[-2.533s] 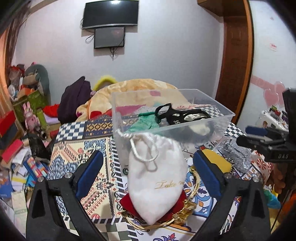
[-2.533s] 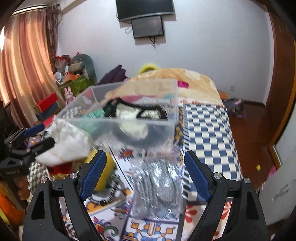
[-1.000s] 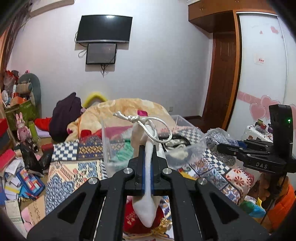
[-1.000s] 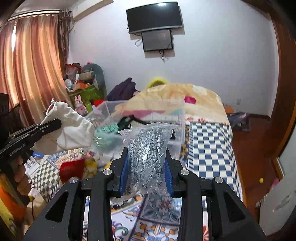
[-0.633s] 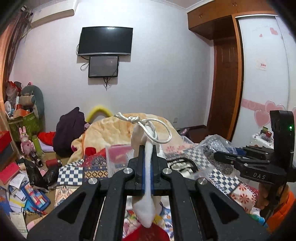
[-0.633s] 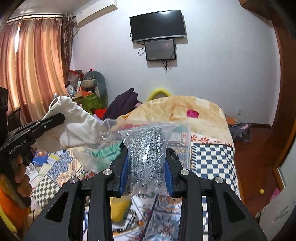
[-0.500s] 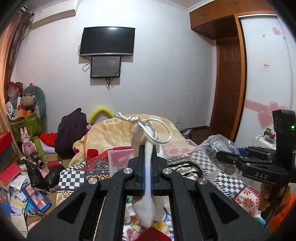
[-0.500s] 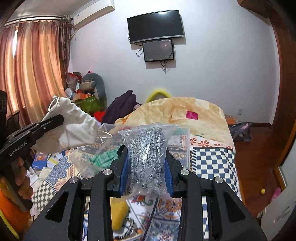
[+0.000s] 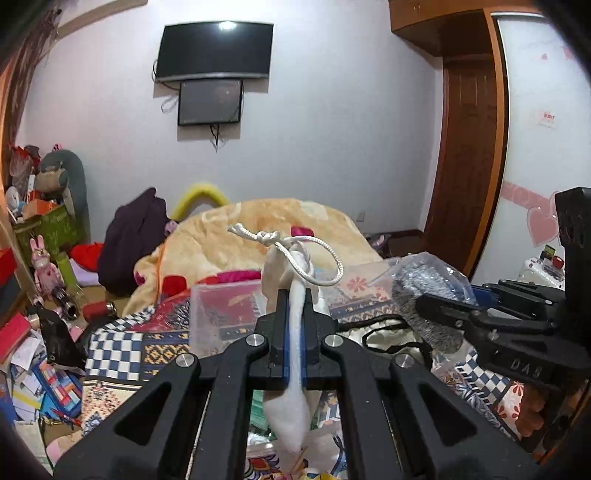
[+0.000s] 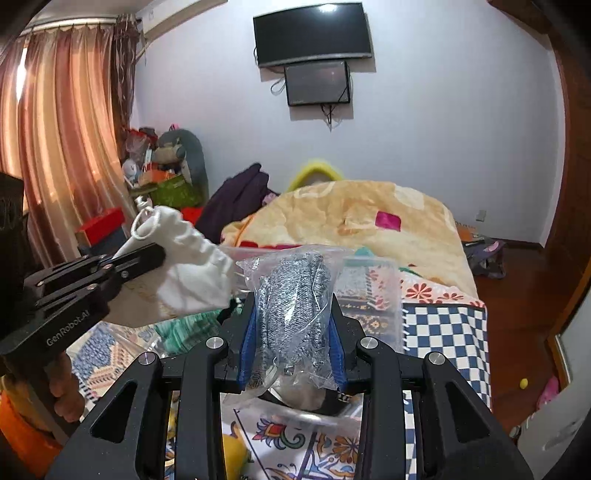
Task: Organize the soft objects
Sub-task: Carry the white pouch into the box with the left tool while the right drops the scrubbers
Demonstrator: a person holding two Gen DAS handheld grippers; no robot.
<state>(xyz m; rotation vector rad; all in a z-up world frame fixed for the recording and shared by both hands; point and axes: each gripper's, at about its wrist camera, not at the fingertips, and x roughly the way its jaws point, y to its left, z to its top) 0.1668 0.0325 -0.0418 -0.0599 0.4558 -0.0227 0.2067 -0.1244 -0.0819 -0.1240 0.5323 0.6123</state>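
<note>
While raised above clear bin point(image 9: 221, 314): left gripper point(image 9: 294, 332) clamping white pouch point(image 9: 291, 369); right gripper point(image 10: 291, 332) pinching bagged grey fabric point(image 10: 291, 302).

A home bedroom: blanket-covered bed point(image 10: 369, 214); wall television point(image 10: 312, 35); curtains point(image 10: 62, 147).

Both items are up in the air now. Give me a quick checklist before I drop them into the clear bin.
1. Left gripper jaws clamped on the white drawstring pouch: ok.
2. Right gripper jaws clamped on the bagged grey knit: ok.
3. Pouch drawstring free of the jaws: ok, looped above them.
4. Clear bin below and ahead of both grippers: ok.
5. Free room inside the bin: cannot tell, contents mostly hidden.
6. Grippers apart from each other: ok, gap visible in the right wrist view.
</note>
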